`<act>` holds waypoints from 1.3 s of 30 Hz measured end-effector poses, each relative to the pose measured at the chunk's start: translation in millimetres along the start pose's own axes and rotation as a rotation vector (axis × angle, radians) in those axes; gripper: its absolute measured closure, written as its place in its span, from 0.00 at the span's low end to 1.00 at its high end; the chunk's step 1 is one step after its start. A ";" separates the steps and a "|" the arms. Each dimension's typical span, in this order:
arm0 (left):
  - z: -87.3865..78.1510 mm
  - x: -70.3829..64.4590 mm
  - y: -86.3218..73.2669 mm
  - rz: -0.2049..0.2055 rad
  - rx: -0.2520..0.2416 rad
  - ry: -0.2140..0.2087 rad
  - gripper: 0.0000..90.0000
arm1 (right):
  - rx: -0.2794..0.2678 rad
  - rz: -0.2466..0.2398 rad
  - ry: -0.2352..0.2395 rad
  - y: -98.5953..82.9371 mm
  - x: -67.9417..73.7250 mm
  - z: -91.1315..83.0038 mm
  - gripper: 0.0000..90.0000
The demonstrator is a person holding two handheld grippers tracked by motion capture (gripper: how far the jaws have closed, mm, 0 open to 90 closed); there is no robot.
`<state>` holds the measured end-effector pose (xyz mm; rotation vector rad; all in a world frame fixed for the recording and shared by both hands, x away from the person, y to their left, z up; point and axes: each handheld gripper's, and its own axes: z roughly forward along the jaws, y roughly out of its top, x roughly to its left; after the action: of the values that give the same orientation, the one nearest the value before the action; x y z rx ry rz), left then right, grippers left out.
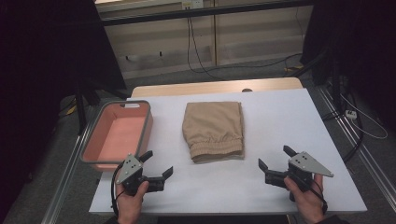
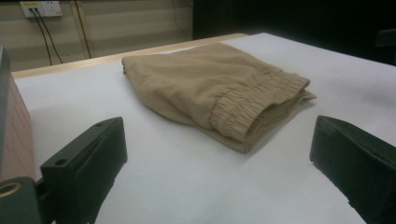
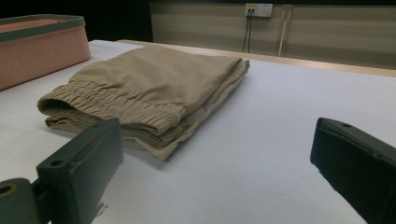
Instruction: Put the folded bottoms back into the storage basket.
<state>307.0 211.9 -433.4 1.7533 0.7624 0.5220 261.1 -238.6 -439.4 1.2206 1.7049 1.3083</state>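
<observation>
Shorts (image 1: 214, 130), folded, lay mid-table (image 1: 289, 121) beside the bin (image 1: 116, 135). Both the left gripper (image 1: 158, 164) and right gripper (image 1: 273, 161) were held near, jaws wide and empty. If only the top layer were pinched, the fold would likely be undone.

high view looks down; both gripper views sit low, sharing the folded shorts (image 1: 214, 130).

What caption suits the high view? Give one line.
Two open grippers, left and right, flank folded tan shorts beside a pink bin.
</observation>
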 end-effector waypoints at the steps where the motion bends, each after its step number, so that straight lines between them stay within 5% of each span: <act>1: 0.4 -0.1 -0.1 -0.003 0.001 -0.001 0.04 | 0.002 -0.001 0.000 0.0 0.1 0.4 0.03; 8: 4.1 -1.1 -0.1 -0.014 0.013 -0.017 0.05 | 0.039 -0.075 0.010 -2.2 6.1 3.1 0.04; 15: 3.7 -0.1 -1.6 -0.027 0.022 -0.036 0.05 | 0.060 -0.065 0.045 -1.8 11.0 6.5 0.03; 23: 4.2 -1.3 -1.3 -0.004 0.032 -0.050 0.05 | 0.155 -0.058 0.155 2.8 25.4 20.1 0.04; 39: 5.5 -3.2 -2.5 0.007 0.048 -0.063 0.05 | 0.230 -0.112 0.302 13.1 48.6 45.1 0.05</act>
<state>308.0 206.5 -437.3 1.8095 0.7300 0.4543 288.1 -176.7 -437.8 1.0734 2.1564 1.3071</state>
